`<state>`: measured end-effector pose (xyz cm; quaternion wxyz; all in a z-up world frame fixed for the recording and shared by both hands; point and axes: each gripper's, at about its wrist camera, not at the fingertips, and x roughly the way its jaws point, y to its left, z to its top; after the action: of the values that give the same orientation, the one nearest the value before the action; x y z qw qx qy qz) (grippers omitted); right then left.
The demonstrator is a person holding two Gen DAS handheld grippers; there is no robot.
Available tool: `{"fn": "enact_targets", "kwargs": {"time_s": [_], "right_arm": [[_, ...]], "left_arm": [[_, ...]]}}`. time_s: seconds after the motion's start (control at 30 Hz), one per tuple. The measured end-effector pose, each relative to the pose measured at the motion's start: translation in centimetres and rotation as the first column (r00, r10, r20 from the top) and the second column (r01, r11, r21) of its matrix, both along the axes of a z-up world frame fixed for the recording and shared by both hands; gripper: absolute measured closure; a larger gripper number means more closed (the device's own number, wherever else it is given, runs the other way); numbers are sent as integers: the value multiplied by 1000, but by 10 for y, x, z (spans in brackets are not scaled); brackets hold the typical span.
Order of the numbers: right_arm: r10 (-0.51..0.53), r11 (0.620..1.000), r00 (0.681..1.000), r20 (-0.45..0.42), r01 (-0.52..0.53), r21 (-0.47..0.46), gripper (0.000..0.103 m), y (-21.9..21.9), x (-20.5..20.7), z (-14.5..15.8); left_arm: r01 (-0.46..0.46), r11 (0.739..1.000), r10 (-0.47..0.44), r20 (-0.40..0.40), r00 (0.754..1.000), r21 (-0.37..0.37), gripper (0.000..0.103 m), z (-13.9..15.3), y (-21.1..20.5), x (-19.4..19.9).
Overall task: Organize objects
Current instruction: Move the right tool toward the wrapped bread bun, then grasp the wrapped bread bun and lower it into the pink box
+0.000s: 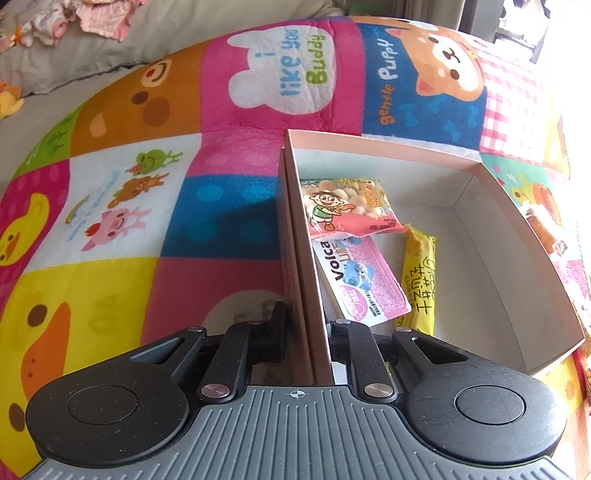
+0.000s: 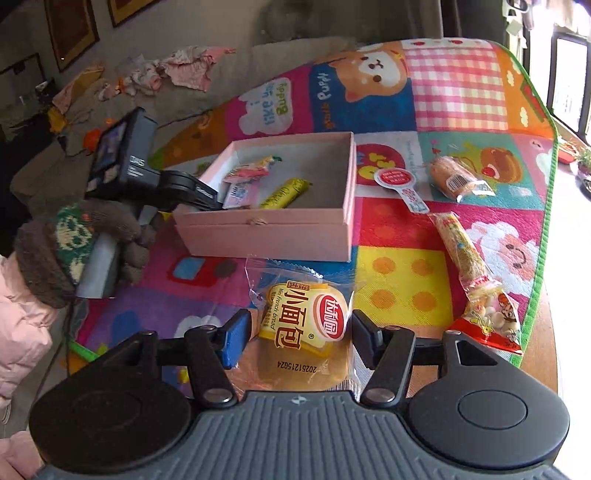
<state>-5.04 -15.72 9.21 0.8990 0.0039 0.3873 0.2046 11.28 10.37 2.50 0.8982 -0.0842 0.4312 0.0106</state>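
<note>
Tongs [image 1: 306, 328] on box [image 1: 480, 236]; three snacks [image 1: 365, 284] inside.

The left gripper [image 1: 304, 325] clamps the near wall of a pink box [image 1: 509, 206] holding three snack packets, on a colourful cartoon mat [image 1: 147, 184].

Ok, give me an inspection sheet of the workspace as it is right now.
Surface: colourful cartoon mat.
Job's things: pink box holds three snack packets, among them a yellow bar; bread pack, long snack bag, round cake and a red tag lie outside.
Clutter: clothes on the grey sofa behind.
Grippers: left tool shut on the box wall; right tool open around the bread pack.
Cables: nothing seen.
Surroundings: framed pictures, window at right.
</note>
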Motion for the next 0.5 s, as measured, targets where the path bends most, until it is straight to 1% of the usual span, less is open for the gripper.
{"fn": "enact_targets", "kwargs": {"time_s": [0.07,0.13,0.17,0.23,0.3,0.37,0.5], "right_arm": [[38,999,999,32,-39,18,44,10,-1,17],[46,998,997,69,-48,36,44,18,5,34],[46,998,994,103,-50,42,44,22,14,44],[23,999,987,161,-30,40,44,31,28,59],[-8,999,981,195,0,40,44,39,50,66],[-40,999,979,199,34,31,44,46,76,66],[-92,996,986,138,93,1,44,57,129,43]], "left_arm": [[-6,1000,6,-2,1000,-5,87,0,0,0],[-6,1000,6,-4,1000,-3,87,1,0,1],[-7,1000,7,-5,1000,-3,87,1,0,1],[-8,1000,8,-4,1000,-9,87,0,1,1],[-9,1000,9,1,1000,-16,87,-1,2,0],[-8,1000,8,6,1000,-17,87,-1,3,-1],[-3,1000,3,11,1000,-18,87,-1,3,-2]]}}
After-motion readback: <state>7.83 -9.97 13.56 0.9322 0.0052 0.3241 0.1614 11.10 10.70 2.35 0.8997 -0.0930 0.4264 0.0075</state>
